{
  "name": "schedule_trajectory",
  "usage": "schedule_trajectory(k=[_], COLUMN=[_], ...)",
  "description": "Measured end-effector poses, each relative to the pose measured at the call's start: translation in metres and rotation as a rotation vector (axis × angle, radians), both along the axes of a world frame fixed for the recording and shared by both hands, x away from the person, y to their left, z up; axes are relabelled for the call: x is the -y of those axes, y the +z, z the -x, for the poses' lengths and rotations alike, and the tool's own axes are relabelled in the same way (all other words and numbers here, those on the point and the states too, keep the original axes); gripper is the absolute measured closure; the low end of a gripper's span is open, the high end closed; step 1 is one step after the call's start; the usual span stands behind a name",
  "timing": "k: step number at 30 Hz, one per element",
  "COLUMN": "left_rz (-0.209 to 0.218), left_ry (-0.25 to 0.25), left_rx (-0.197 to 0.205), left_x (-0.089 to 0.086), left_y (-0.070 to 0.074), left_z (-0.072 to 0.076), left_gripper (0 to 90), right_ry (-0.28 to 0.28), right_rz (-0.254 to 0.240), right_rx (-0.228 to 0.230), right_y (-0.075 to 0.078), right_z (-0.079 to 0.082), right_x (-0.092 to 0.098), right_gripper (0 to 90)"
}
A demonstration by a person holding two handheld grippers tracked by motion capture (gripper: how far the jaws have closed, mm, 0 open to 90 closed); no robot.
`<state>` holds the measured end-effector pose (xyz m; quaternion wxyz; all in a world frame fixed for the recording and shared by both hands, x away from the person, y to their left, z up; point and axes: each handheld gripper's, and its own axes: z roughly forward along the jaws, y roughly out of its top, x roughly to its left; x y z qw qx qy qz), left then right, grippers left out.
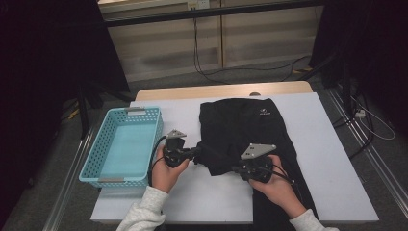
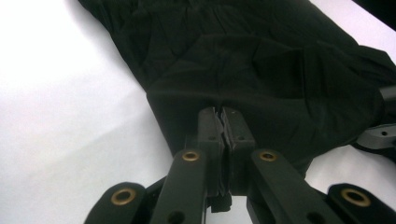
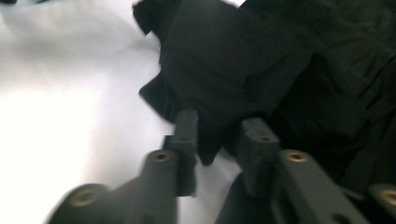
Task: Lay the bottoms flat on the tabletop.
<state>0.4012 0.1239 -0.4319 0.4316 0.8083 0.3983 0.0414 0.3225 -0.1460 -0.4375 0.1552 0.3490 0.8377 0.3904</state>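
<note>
From above, a black folded cloth garment [image 1: 245,132] lies across the white counter [image 1: 327,159], beside an empty light-blue plastic basket [image 1: 156,134]. The left gripper view adds what that hides: the left gripper [image 2: 221,122] is pinched tight on the garment's near edge. In the right gripper view, the right gripper [image 3: 217,128] stands partly open, a fold of cloth between its jaws, unpressed. Both hands reach in low, grippers pointing inward toward each other.
</note>
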Motion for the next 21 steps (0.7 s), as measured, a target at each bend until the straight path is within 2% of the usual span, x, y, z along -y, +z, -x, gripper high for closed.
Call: schedule_trajectory(k=[2, 4, 9, 10, 12, 13, 16, 19, 21], left_rz=[0.005, 0.006, 0.014, 0.014, 0.007, -0.001, 0.015, 0.018, 0.022], left_ry=[0.000, -0.003, -0.006, -0.005, 0.000, 0.003, 0.003, -0.010, -0.011], left_rx=[-0.006, -0.012, -0.021, -0.021, -0.018, -0.013, -0.020, -0.019, -0.009], left_x=[0.001, 0.002, 0.003, 0.003, 0.001, 0.000, -0.002, 0.000, 0.000], left_y=[-0.002, -0.003, -0.003, -0.003, -0.002, -0.001, 0.000, 0.000, 0.001], left_z=[-0.001, -0.001, 0.000, 0.000, 0.000, 0.001, 0.002, 0.003, 0.004], left_gripper=[87.2, 87.2, 87.2, 87.2, 86.7, 86.5, 86.4, 85.3, 83.7], right_ry=[-0.014, -0.016, -0.022, -0.010, 0.005, 0.007, 0.017, 0.030, 0.034], right_rz=[0.011, 0.001, 0.023, 0.013, -0.020, -0.025, -0.020, 0.035, 0.052], right_rx=[0.028, 0.059, 0.129, 0.126, 0.085, 0.073, 0.047, 0.035, 0.020], right_y=[0.003, 0.008, 0.014, 0.013, 0.009, 0.005, -0.007, -0.018, -0.024], right_z=[0.001, 0.002, 0.003, 0.003, -0.001, -0.004, -0.012, -0.019, -0.021], right_x=[-0.006, -0.013, -0.028, -0.031, -0.039, -0.043, -0.061, -0.077, -0.084], right_gripper=[62.3, 56.9, 55.1, 55.1, 54.3, 53.3, 53.4, 51.8, 52.7])
